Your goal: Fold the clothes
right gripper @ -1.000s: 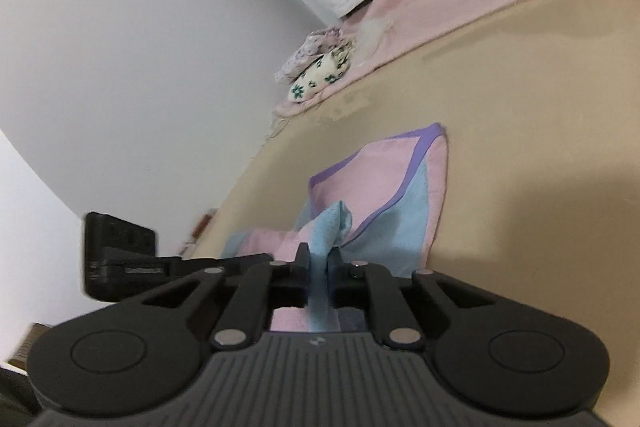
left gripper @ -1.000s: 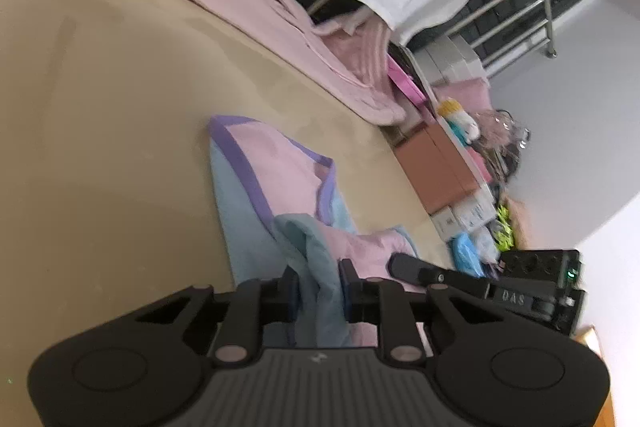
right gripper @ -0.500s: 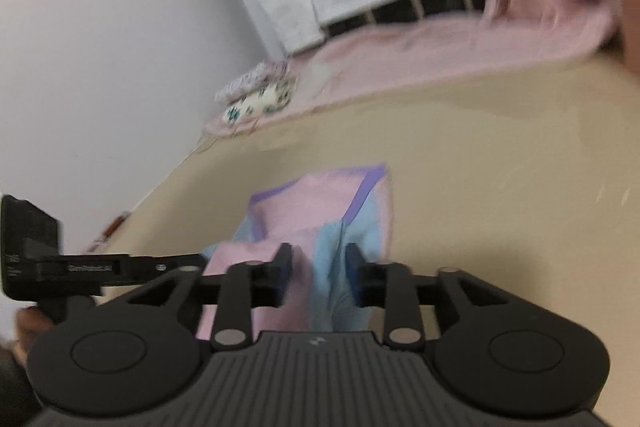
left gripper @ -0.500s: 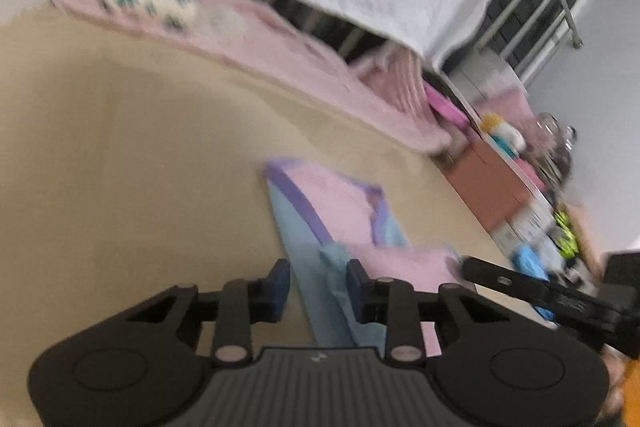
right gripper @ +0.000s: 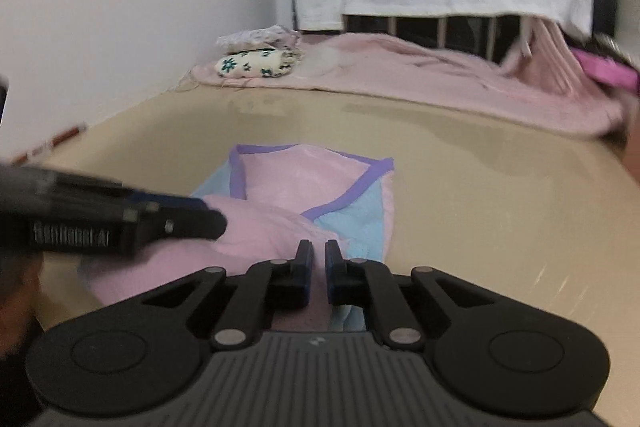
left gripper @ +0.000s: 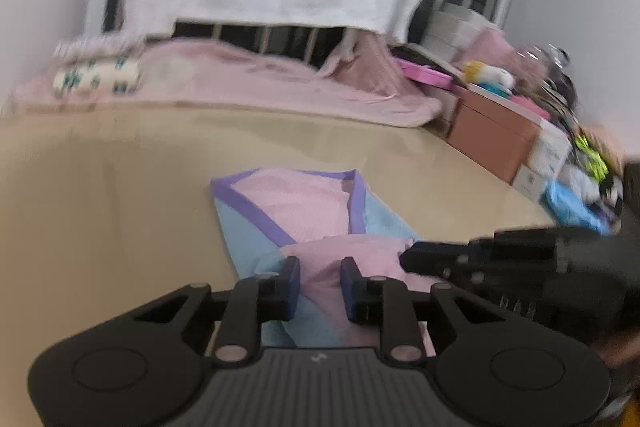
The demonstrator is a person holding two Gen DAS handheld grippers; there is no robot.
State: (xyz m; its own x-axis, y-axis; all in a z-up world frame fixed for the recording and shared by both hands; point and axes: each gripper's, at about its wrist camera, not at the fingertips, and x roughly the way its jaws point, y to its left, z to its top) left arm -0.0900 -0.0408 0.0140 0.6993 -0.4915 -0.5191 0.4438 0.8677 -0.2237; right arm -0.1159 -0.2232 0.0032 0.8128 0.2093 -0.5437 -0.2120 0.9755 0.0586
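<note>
My left gripper point(left gripper: 319, 283) hangs with jaws parted over the near pink fold of the garment point(left gripper: 304, 215) on the tan surface point(left gripper: 120, 187). My right gripper point(left gripper: 408, 261) reaches in beside it.

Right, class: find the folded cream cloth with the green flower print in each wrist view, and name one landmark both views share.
Left wrist view: flower-print cloth lies far left, on the pink blanket.
Right wrist view: flower-print cloth lies upper middle-left, near the wall.
Shared landmark: the pink and blue garment with purple trim.
</note>
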